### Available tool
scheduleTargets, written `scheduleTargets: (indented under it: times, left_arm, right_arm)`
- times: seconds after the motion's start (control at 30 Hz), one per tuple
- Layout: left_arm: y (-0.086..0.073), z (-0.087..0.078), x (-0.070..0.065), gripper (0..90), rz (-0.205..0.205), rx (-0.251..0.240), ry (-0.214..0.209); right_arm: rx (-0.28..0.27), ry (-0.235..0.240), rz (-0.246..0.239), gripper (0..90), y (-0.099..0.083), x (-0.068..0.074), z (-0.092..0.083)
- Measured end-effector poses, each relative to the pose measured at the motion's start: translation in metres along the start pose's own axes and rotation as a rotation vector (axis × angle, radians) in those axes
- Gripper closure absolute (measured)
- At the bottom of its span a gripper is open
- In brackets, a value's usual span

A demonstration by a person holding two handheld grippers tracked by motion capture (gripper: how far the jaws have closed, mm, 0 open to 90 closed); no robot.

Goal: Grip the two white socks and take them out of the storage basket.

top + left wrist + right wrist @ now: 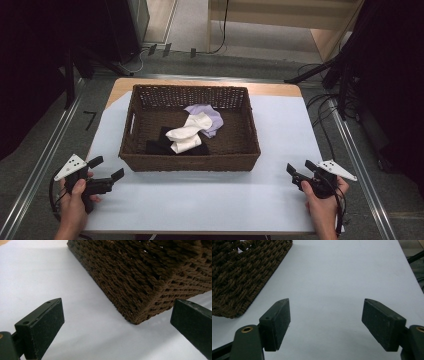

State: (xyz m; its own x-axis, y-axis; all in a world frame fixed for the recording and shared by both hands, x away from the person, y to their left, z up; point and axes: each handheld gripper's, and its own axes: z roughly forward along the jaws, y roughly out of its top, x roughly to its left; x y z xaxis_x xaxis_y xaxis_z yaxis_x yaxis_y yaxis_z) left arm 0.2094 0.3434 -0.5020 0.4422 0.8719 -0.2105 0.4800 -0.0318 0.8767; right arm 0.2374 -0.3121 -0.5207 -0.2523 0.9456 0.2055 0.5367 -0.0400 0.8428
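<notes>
A pale blue sheet is covering the desk (280, 140), with bare wood showing along the far edge. The brown woven basket (190, 162) is sitting at the centre, holding white (187, 135), lilac (210, 114) and black cloths (156, 146). The left gripper (106, 167) is hovering near the basket's near left corner, fingers (42, 325) spread and gripping nothing. The right gripper (300, 169) is waiting near the right edge, fingers (275, 323) likewise apart and empty. Grey floor, cables and wooden furniture are lying beyond.
</notes>
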Motion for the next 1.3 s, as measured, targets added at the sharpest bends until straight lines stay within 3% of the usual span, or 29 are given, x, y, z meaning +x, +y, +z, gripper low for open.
scheduleTargets:
  times: [0.13, 0.27, 0.37, 0.53, 0.7, 0.8, 0.87, 1.03, 1.23, 1.3]
  left_arm:
    - [0.000, -0.001, 0.000, 0.0, -0.001, -0.010, 0.002]
    - [0.000, -0.001, 0.000, 0.1, -0.005, -0.012, 0.006]
    - [0.000, 0.000, 0.000, 0.1, -0.005, -0.007, 0.004]
    - [0.000, -0.001, 0.000, 0.0, -0.001, -0.007, 0.001]
    - [0.000, -0.001, 0.000, 0.0, 0.003, -0.007, -0.001]
    - [0.000, -0.001, 0.000, 0.1, 0.004, -0.004, -0.004]
    - [0.000, -0.001, 0.000, 0.0, 0.003, -0.008, -0.003]
    - [-0.001, -0.001, 0.000, 0.1, 0.003, -0.009, -0.004]
    - [-0.001, -0.001, 0.000, 0.0, 0.001, -0.009, -0.006]
    - [-0.001, -0.001, 0.000, 0.0, 0.002, -0.009, -0.007]
  right_arm:
    - [0.031, 0.003, -0.010, 22.5, 0.005, 0.003, 0.002]
    - [0.082, 0.018, -0.070, 22.7, 0.018, 0.006, 0.003]
    - [0.152, 0.054, -0.122, 22.6, 0.039, 0.008, 0.005]
    - [0.336, 0.080, -0.268, 22.1, 0.075, 0.014, 0.018]
    - [0.556, 0.113, -0.417, 21.0, 0.096, 0.020, 0.037]
    - [0.680, 0.120, -0.496, 20.8, 0.107, 0.028, 0.049]
    - [0.762, 0.127, -0.574, 20.2, 0.116, 0.035, 0.055]
    - [0.867, 0.165, -0.739, 21.1, 0.137, 0.051, 0.058]
    - [0.945, 0.219, -0.897, 19.6, 0.155, 0.065, 0.059]
    - [0.948, 0.251, -0.920, 16.8, 0.161, 0.071, 0.060]
